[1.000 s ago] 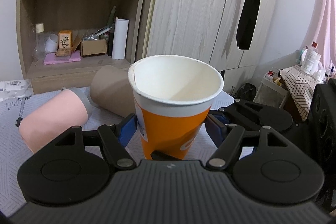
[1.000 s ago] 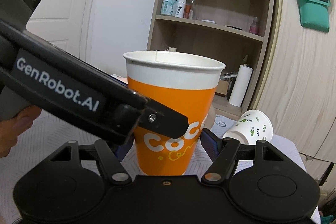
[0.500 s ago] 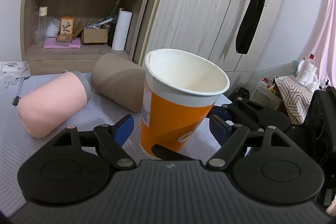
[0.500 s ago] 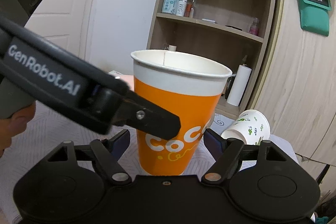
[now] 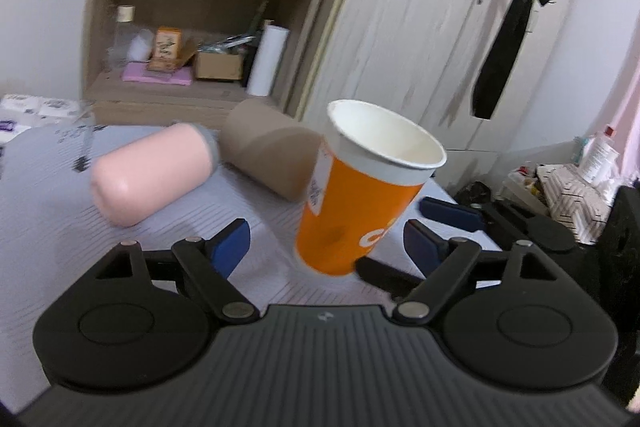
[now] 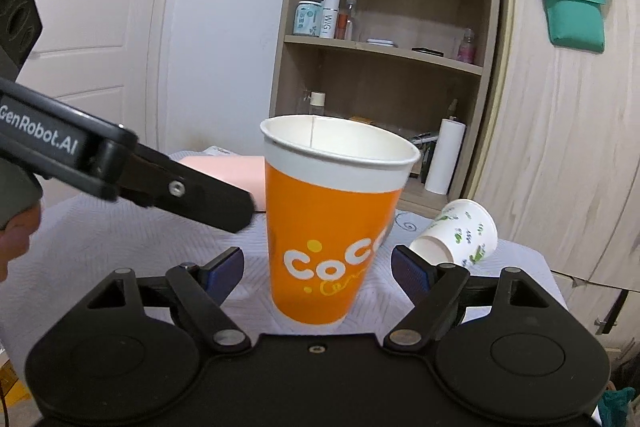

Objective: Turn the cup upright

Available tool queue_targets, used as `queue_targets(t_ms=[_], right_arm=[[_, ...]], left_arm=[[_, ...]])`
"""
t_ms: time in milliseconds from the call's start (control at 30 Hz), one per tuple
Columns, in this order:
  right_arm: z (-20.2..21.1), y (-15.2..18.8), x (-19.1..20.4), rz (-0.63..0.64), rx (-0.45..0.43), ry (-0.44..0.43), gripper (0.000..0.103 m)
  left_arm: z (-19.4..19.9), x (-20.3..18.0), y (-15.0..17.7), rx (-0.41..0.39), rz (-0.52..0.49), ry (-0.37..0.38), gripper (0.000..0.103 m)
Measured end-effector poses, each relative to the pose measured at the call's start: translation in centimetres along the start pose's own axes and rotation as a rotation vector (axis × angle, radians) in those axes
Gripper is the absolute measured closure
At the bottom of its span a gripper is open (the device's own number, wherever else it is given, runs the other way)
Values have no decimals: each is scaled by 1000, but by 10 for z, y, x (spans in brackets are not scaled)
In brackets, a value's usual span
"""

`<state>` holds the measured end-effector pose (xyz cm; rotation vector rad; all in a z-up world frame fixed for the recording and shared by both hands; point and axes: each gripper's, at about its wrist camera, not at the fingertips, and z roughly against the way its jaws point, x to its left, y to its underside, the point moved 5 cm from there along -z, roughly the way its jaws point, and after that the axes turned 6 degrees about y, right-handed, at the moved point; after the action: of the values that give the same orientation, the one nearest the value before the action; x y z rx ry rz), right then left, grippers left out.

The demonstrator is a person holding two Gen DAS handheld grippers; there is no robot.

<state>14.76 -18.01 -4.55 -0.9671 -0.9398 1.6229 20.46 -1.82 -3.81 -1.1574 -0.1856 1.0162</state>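
An orange and white paper cup (image 5: pixel 360 195) stands upright, mouth up, on the pale patterned tablecloth (image 5: pixel 48 195); it also shows in the right wrist view (image 6: pixel 328 227). My left gripper (image 5: pixel 326 239) is open, its blue pads apart from the cup's sides. My right gripper (image 6: pixel 318 267) is open too, its pads clear of the cup on both sides. The left gripper's finger (image 6: pixel 192 195) crosses the right wrist view at the left of the cup.
A pink cup (image 5: pixel 152 171) and a brown cup (image 5: pixel 272 155) lie on their sides behind the orange cup. A white cup with green print (image 6: pixel 456 239) lies on its side at the right. A wooden shelf unit (image 5: pixel 200 7) and wardrobe stand behind the table.
Both grippers have opened wider and drawn back from the orange cup. The left gripper has swung away to the left. The cup stays standing on the table.
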Motion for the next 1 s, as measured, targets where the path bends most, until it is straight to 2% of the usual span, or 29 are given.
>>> queue_targets(t_ms=[167, 367, 500, 667, 1000], right_arm=[[21, 5, -7, -62, -3, 28, 18], [54, 3, -16, -94, -10, 70, 18], [76, 0, -20, -119, -17, 91, 15], [96, -1, -17, -120, -23, 100, 15], [125, -4, -23, -183, -15, 150, 14]], left_arm=[[21, -9, 7, -6, 35, -65, 20], [46, -24, 16, -14, -3, -201, 19], [60, -33, 21, -14, -20, -259, 19], [75, -42, 27, -13, -43, -308, 19], [102, -57, 34, -41, -43, -352, 16]])
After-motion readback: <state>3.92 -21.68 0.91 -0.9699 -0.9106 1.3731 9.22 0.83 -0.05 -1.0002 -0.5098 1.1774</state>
